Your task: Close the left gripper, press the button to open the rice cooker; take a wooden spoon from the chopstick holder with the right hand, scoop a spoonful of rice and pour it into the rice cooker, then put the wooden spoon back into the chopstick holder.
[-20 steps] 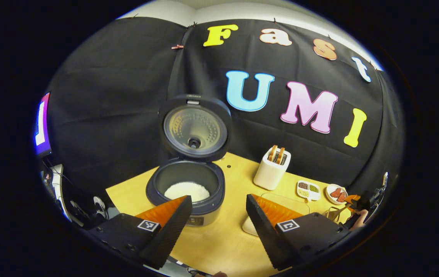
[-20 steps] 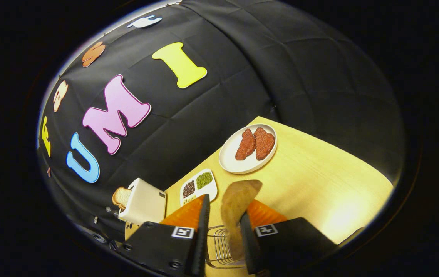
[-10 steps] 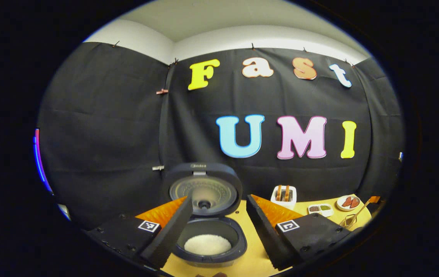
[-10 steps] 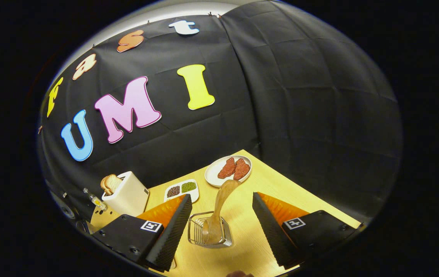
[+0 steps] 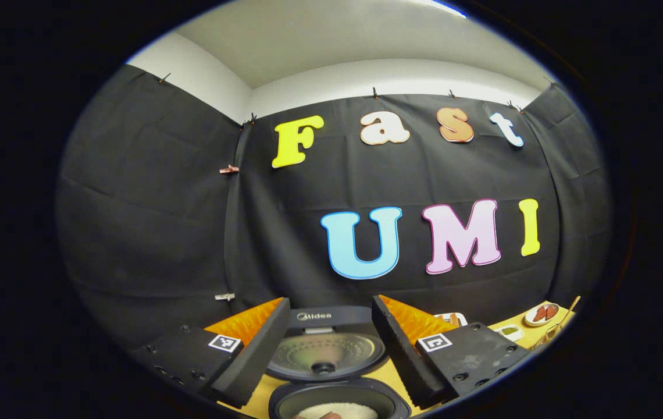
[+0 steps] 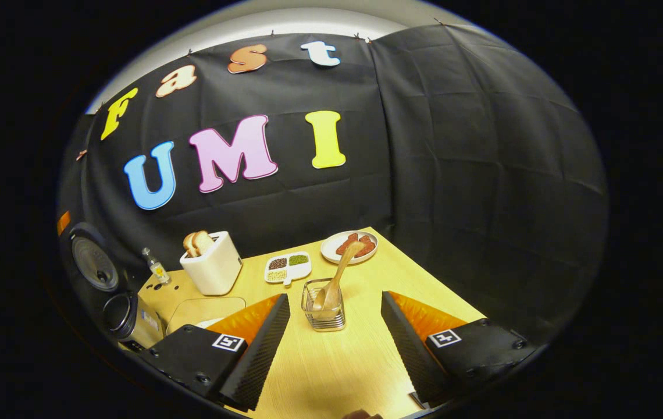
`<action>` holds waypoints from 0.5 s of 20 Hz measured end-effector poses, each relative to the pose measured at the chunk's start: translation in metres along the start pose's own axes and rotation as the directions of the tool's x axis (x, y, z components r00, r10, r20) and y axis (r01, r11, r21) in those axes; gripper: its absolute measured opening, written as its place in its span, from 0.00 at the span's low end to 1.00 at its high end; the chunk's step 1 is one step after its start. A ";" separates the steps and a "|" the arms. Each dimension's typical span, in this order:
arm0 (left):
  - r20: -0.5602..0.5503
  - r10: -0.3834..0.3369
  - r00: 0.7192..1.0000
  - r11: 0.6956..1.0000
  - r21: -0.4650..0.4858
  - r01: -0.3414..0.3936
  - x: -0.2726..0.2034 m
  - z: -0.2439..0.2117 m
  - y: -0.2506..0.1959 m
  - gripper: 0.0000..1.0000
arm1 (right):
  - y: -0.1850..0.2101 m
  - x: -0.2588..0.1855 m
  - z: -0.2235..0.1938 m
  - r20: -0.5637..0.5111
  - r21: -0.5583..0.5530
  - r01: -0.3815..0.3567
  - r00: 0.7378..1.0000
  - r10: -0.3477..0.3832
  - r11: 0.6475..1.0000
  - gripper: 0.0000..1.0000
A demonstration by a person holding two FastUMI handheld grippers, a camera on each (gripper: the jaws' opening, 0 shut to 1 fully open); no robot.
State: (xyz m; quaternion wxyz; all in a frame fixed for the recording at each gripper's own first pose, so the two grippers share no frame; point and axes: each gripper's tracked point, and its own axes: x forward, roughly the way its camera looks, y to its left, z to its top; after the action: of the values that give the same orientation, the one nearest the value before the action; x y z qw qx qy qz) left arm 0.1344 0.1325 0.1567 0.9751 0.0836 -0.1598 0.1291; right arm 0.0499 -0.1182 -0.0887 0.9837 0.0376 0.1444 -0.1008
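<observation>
Right gripper [image 6: 331,343] gapes wide, empty, near the chopstick holder [image 6: 324,305]. Left gripper [image 5: 328,343] likewise. Wooden spoon [image 6: 337,279] stands inside the holder, its long axis tilted toward the meat plate [image 6: 331,249].

Readable: "Midea", in pale letters on the dark outer edge of the raised rice cooker lid [image 5: 324,343], just above its ribbed inner plate. Square black-and-white coded markers on both gripper bodies, not legible as text. Label on the small bottle [image 6: 157,268] too small to make out.

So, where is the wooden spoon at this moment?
In the right gripper view the wooden spoon stands tilted in the wire chopstick holder, mid-table, in front of the plate of meat and right of the toaster.
</observation>
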 end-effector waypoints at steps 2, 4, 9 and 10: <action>0.019 -0.013 1.000 1.000 0.007 0.013 0.023 -0.007 0.002 0.97 | 0.007 -0.024 0.009 0.027 -0.013 -0.001 1.000 0.001 1.000 0.98; 0.016 -0.007 1.000 1.000 0.022 0.006 0.041 -0.016 0.006 0.94 | 0.021 -0.044 0.009 0.026 -0.024 -0.025 0.999 0.025 0.999 0.98; -0.048 0.036 0.998 0.999 0.028 -0.034 0.061 -0.040 0.016 0.98 | 0.047 -0.076 0.018 0.036 -0.081 -0.075 0.996 0.078 0.994 0.98; -0.062 0.038 0.997 0.999 0.018 -0.037 0.059 -0.042 0.015 0.98 | 0.053 -0.079 0.017 0.030 -0.074 -0.090 0.995 0.092 0.993 0.98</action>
State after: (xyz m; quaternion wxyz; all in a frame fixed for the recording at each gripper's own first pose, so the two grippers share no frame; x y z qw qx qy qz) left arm 0.1961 0.1680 0.1392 0.9763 0.0849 -0.1297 0.1513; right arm -0.0080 -0.0531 -0.0472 0.9903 0.0068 0.1294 -0.0510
